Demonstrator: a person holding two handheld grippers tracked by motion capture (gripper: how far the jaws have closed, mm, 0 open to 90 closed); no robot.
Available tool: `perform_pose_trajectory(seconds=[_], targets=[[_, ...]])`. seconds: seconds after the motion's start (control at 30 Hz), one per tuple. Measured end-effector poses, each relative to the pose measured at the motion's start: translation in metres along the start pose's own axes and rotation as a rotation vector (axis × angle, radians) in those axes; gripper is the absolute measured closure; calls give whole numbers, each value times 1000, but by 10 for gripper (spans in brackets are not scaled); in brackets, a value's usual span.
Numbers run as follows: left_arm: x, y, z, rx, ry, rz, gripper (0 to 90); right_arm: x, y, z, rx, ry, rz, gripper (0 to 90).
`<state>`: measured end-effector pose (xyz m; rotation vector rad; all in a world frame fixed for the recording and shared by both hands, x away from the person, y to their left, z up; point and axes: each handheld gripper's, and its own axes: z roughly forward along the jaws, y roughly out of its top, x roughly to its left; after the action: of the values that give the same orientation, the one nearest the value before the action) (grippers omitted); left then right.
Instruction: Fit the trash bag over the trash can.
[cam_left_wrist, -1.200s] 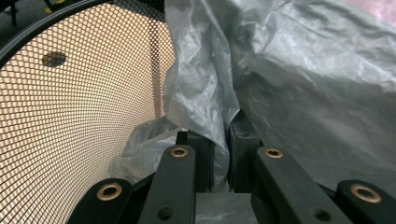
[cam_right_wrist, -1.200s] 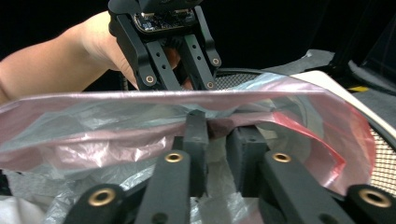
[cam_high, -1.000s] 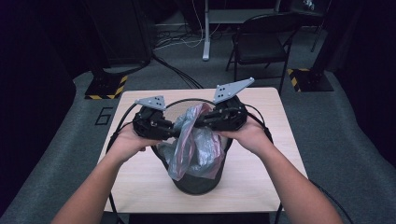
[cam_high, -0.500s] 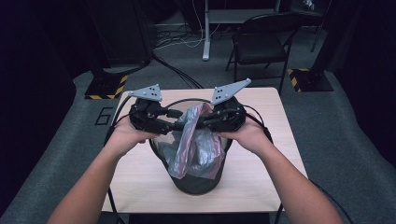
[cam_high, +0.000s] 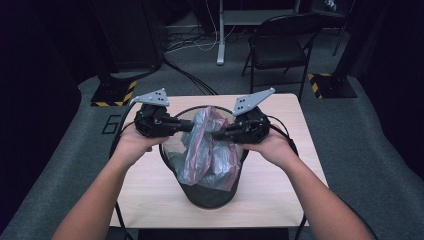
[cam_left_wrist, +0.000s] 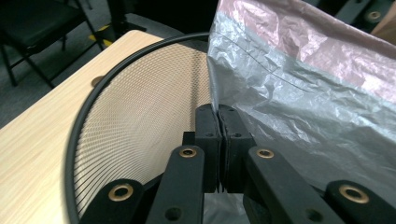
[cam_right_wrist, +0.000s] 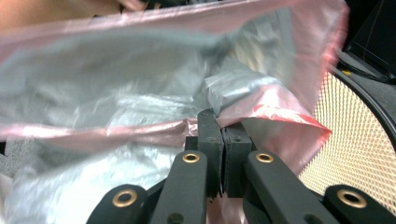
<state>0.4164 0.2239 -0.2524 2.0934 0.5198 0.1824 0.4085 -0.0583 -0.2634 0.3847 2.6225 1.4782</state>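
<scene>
my left claw (cam_high: 186, 126) and right claw (cam_high: 218, 134) are each clamped tight on the plastic bag (cam_high: 207, 150), holding it over the mesh bin (cam_high: 210, 196) on the counter (cam_high: 150, 185).

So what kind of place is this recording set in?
Probably a lab or studio recording bay, not a home: a small wooden table on grey carpet, dark surroundings, a folding chair, and cables across the floor beside hazard-striped stand bases.

we read just one mark: a white "6" painted on the grey floor (cam_high: 75, 150) left of the table (cam_high: 150, 185). no other text, label or brand is legible.
</scene>
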Motion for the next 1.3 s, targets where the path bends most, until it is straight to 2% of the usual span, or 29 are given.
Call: perform_pose_trajectory(seconds=[0.17,0.27,0.37,0.4,0.5,0.63,0.83,1.03,1.13,1.2,1.3], targets=[[11,-12,-7,10,67,-33,885,0,-7,-9,3,-21,7,886],[15,-17,-13,4,91,-44,886,-1,-9,-15,6,-39,8,887],[19,-21,-22,-8,149,-59,888,-3,-10,-21,16,-59,4,890],[21,-23,-25,-14,171,-67,888,-4,-10,-23,21,-74,2,890],[25,-26,-33,-33,190,-93,889,-10,-9,-30,23,-107,12,891],[26,-32,-41,-21,232,-89,889,-16,-6,-44,2,-153,19,891],[22,-45,-55,-24,245,-95,889,-9,-6,-63,-3,-195,-14,891],[23,-53,-52,-8,243,-110,889,-6,-9,-74,-19,-216,-14,891],[21,-58,-52,-26,214,-119,888,2,-11,-81,-51,-201,-19,891],[20,-61,-54,-40,180,-124,886,14,-16,-83,-74,-172,-25,891],[15,-66,-57,-49,155,-120,887,25,-27,-82,-71,-144,-30,890]])
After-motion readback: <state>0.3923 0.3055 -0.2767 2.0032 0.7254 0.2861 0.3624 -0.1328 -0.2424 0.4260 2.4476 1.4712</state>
